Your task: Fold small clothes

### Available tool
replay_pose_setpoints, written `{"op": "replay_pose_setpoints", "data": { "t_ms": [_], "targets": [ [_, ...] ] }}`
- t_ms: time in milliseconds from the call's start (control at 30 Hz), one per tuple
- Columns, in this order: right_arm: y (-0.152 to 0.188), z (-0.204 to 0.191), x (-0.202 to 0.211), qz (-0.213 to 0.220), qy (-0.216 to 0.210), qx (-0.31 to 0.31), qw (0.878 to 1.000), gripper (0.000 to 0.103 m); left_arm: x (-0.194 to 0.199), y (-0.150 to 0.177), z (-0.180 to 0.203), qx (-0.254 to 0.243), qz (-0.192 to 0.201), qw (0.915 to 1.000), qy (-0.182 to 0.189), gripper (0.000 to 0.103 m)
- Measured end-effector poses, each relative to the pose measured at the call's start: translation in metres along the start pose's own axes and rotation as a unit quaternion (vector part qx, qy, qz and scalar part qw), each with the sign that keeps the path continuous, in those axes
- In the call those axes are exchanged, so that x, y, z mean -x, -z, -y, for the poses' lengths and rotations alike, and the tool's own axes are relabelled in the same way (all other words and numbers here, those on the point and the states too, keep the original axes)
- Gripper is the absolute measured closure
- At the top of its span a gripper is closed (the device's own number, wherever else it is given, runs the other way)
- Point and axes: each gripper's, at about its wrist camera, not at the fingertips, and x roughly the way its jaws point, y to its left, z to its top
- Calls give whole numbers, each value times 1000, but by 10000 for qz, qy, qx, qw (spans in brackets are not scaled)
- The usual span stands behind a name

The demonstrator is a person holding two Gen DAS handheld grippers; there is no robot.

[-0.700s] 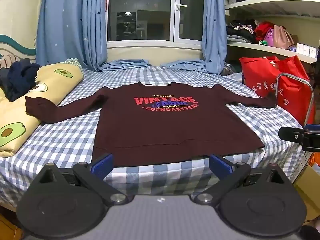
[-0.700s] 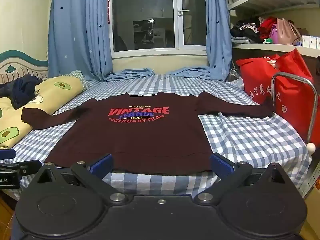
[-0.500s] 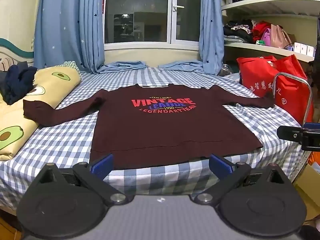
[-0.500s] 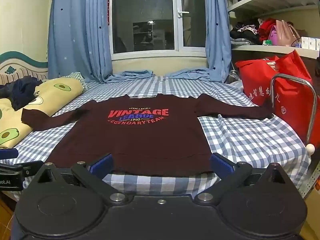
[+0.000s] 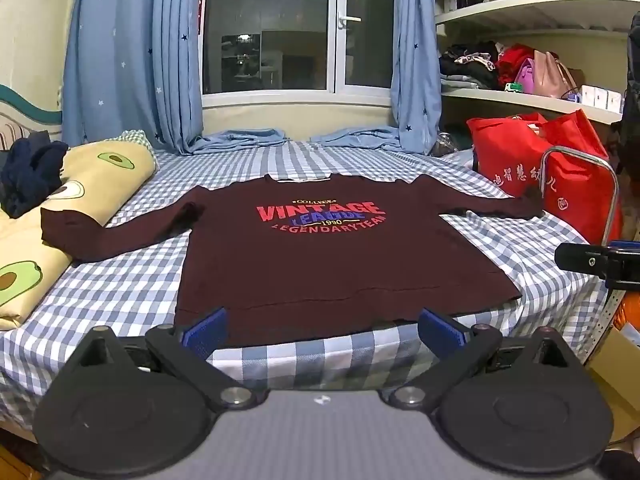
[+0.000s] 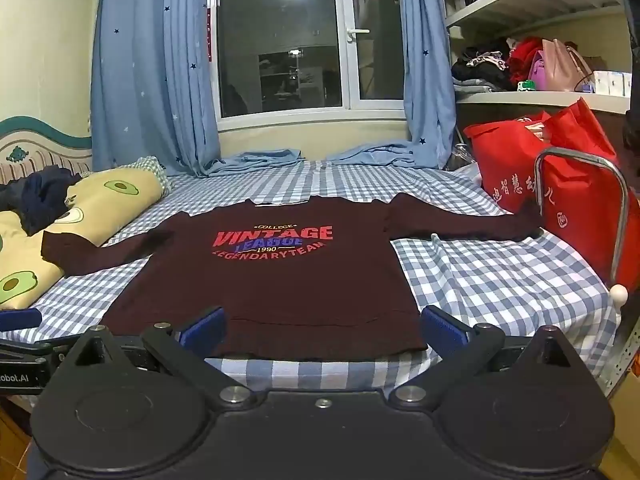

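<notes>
A dark maroon long-sleeved shirt (image 5: 320,264) with a red and blue "VINTAGE LEAGUE" print lies flat, face up, on the checked bed, sleeves spread to both sides. It also shows in the right wrist view (image 6: 280,280). Its left cuff rests on the avocado pillow (image 5: 92,184). My left gripper (image 5: 322,330) is open and empty, just short of the shirt's hem at the bed's near edge. My right gripper (image 6: 322,328) is open and empty, also just short of the hem. Each gripper shows at the edge of the other's view.
The blue-and-white checked bed (image 5: 120,292) runs back to a curtained window. Dark clothes (image 5: 28,176) lie on the pillow at the left. Red bags (image 5: 560,168) and a metal chair frame (image 6: 580,216) stand at the right, under shelves.
Both grippers have dropped slightly, so the shirt and bed sit a little higher in each view. The shirt has not moved. Both stay open.
</notes>
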Motion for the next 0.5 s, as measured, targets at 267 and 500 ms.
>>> {"op": "replay_pose_setpoints", "data": {
  "t_ms": [267, 500],
  "targets": [
    [0, -2, 3, 52, -57, 6, 10000, 0, 4, -1, -2, -35, 178, 9994, -307, 0],
    [0, -4, 7, 138, -37, 49, 9999, 0, 4, 1, -6, -34, 176, 9992, -361, 0]
  ]
}}
